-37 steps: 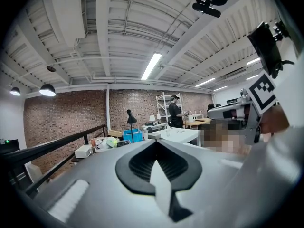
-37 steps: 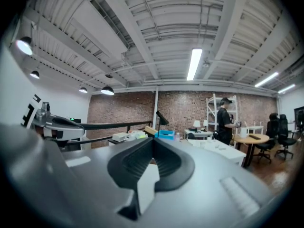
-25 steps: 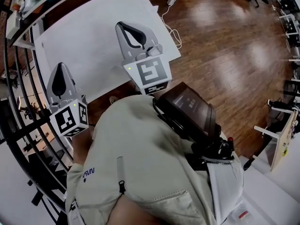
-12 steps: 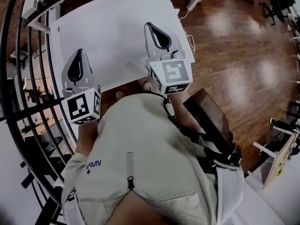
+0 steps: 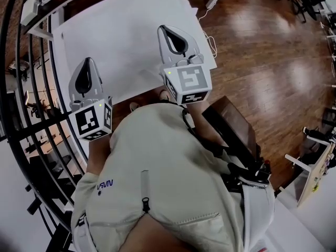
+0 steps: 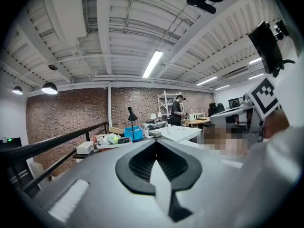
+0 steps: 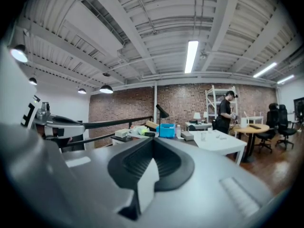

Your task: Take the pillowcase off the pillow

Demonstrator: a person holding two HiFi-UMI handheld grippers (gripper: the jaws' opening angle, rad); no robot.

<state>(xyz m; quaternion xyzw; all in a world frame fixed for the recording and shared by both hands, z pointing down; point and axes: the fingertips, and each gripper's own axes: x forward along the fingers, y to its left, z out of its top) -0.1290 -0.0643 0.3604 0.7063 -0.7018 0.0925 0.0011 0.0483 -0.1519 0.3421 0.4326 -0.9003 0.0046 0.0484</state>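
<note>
**A:** What are your two tools doing?

**B:** My left tool (image 5: pixel 88 62) is closed. In its own view the two jaws meet at the tip, with only the dark hollow behind them and nothing caught there. My right tool (image 5: pixel 168 31) is the same, jaws together and nothing gripped.

**A:** And where are they?

**B:** In the head view both show over the near edge of the white tabletop (image 5: pixel 131 25). The left one is toward the near left corner and the right one toward the near right corner, well apart. Each points away from me across the tabletop, with its marker cube at my end (left cube (image 5: pixel 92 121), right cube (image 5: pixel 189 83)).

**A:** And the pillow and its pillowcase?

**B:** I cannot tell where they are. No view shows them.

**A:** What else is around you?

**B:** There is a black railing (image 5: pixel 23 88) off the tabletop's left edge and a glossy wooden floor (image 5: pixel 273 51) beyond its right edge. A white cable (image 5: pixel 210 38) trails by the right edge. Both tool views look out at a brick wall (image 6: pixel 66 113). Before it, the right one shows a blue bin (image 7: pixel 166 130), a black desk lamp (image 7: pixel 161 112) and a person (image 7: pixel 224 110) standing by shelves.
</note>
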